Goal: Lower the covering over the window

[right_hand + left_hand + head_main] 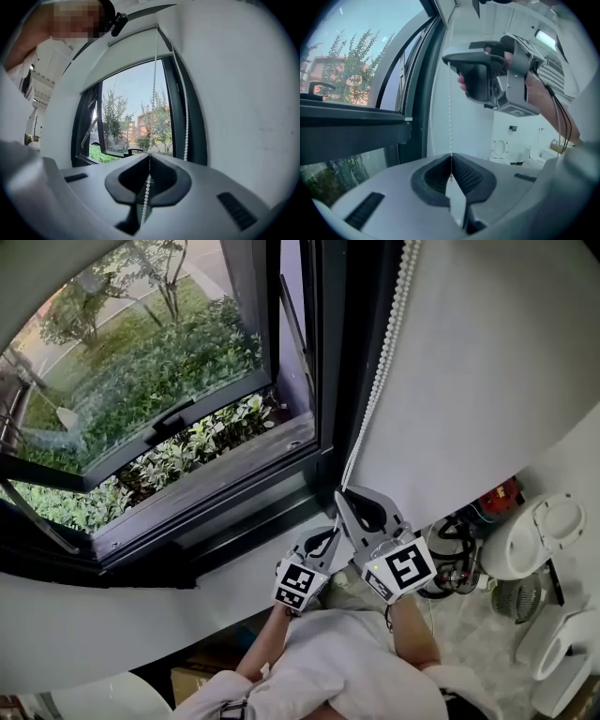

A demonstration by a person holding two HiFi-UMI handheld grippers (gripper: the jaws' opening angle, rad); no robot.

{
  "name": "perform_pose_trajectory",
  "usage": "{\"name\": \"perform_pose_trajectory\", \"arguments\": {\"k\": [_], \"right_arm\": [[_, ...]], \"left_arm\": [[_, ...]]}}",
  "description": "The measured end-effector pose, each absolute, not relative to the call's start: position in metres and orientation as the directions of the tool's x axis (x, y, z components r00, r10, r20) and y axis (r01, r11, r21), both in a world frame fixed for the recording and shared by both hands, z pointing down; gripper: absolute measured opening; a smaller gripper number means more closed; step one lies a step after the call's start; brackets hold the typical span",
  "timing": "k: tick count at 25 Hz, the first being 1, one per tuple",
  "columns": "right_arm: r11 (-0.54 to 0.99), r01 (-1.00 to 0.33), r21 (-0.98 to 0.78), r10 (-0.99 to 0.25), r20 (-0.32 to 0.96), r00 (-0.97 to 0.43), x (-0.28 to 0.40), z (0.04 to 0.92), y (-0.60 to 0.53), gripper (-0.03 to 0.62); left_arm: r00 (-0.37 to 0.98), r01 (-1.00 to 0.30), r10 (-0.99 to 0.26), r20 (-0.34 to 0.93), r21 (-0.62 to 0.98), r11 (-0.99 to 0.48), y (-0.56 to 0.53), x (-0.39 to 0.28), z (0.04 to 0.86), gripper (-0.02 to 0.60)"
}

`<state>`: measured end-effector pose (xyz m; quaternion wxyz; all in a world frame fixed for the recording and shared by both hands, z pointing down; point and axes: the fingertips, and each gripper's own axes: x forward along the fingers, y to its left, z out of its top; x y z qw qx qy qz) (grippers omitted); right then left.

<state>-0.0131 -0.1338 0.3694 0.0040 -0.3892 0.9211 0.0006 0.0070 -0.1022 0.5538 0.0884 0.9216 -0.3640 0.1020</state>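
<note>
Currently gripping the bead chain with both grippers, one above the other, just beside the window frame. Holding the right gripper higher, jaws fully closed on one strand, beads running between the pads and out below. Pinching the same strand lower down with the left gripper, jaws also closed tight on it, chain running straight up from there to the right gripper's underside. Seeing a second strand hanging free beside the held one, against the dark frame. Seeing the blind sitting up at the window top, glass and the greenery outside showing below it. Standing close to the sill, window tilted open outward, white wall just right of the chain
</note>
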Motion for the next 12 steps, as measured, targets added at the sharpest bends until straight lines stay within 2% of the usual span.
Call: {"name": "perform_pose_trajectory", "arguments": {"k": [12], "right_arm": [[0.712, -0.699, -0.070, -0.697, 0.055, -0.715, -0.020, 0.416, -0.135, -0.003]], "left_arm": [[0.701, -0.701, -0.652, 0.287, 0.116, -0.703, -0.100, 0.003, 0.602, 0.017]]}}
